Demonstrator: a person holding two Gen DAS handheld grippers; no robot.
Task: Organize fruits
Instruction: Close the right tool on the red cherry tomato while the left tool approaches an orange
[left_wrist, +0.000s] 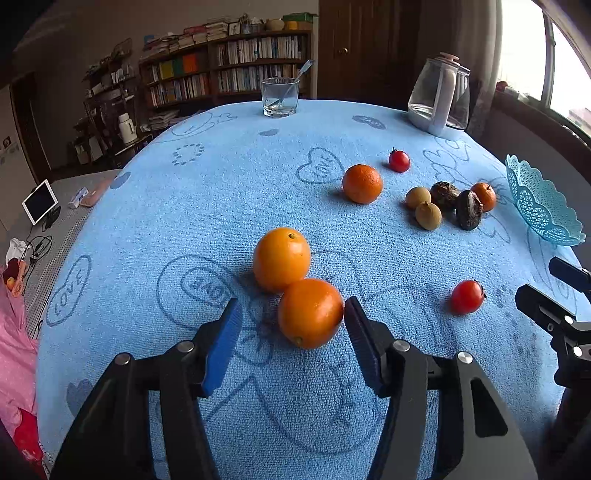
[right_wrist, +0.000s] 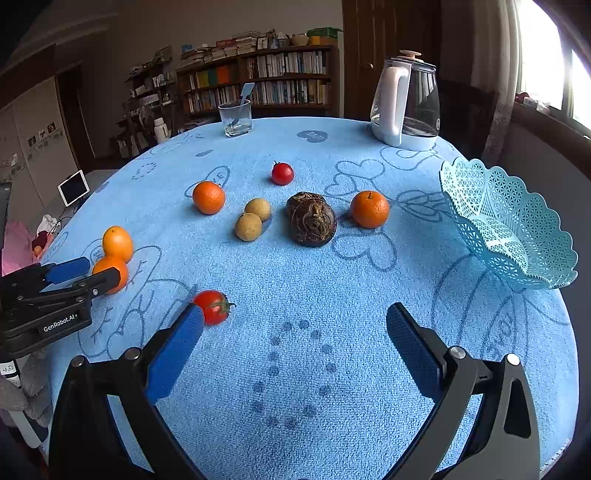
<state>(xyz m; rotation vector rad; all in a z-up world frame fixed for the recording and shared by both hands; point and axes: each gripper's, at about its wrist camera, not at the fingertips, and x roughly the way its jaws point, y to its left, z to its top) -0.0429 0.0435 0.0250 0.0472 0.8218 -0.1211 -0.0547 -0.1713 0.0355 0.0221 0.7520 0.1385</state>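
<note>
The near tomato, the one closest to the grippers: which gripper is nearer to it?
Right. The right gripper has the near tomato beside its left fingertip; the left gripper straddles an orange farther left.

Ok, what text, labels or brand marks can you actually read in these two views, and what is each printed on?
"GenRobot.AI": white print on the body of the left gripper, seen from the right wrist.
"LOVE": inside heart outlines printed on the blue tablecloth, clearest in the heart near its left edge; others read upside down.
Book spines on the bookshelf: too small to read.
A white tag at the lower left edge of the right wrist view: handwritten digits, too blurred to read.
</note>
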